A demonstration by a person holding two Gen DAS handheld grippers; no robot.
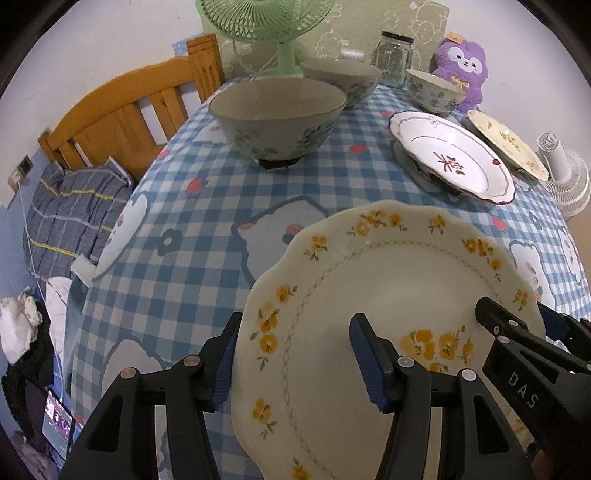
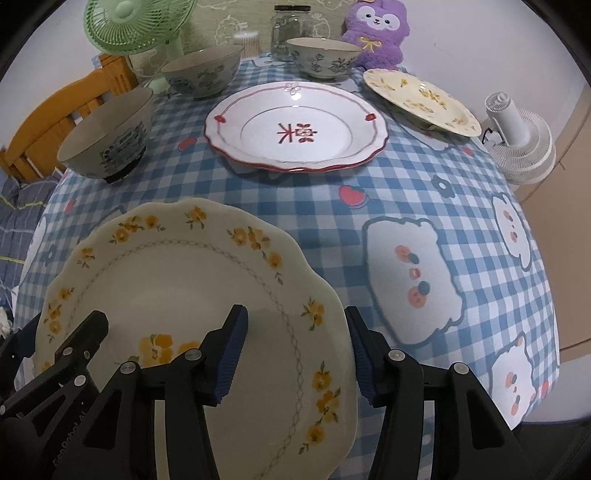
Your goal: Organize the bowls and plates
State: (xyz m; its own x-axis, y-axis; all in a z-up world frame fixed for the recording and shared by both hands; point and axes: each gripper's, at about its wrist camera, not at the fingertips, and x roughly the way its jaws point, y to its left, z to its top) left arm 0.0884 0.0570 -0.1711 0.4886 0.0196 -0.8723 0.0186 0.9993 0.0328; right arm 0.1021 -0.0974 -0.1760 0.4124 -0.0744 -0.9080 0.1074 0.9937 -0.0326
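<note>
A cream plate with yellow flowers (image 1: 388, 280) (image 2: 177, 280) is at the near edge of the table, and both grippers hold it. My left gripper (image 1: 295, 365) (image 2: 59, 328) is shut on its left rim, one pad against the outer edge and one on the inner face. My right gripper (image 2: 295, 354) (image 1: 524, 317) is shut on the right rim the same way. A red-rimmed white plate (image 1: 450, 158) (image 2: 295, 125) and a second yellow-flowered plate (image 1: 506, 144) (image 2: 421, 96) sit further back. Three blue-patterned bowls (image 1: 277, 118) (image 1: 340, 77) (image 1: 436, 90) stand at the back and left.
A blue checked cloth (image 1: 207, 206) covers the round table. At the back stand a green fan (image 2: 136, 26), a glass jar (image 2: 290, 31) and a purple plush toy (image 2: 376, 29). A small white fan (image 2: 517, 140) stands off the right edge, and a wooden bed frame (image 1: 122, 110) is on the left.
</note>
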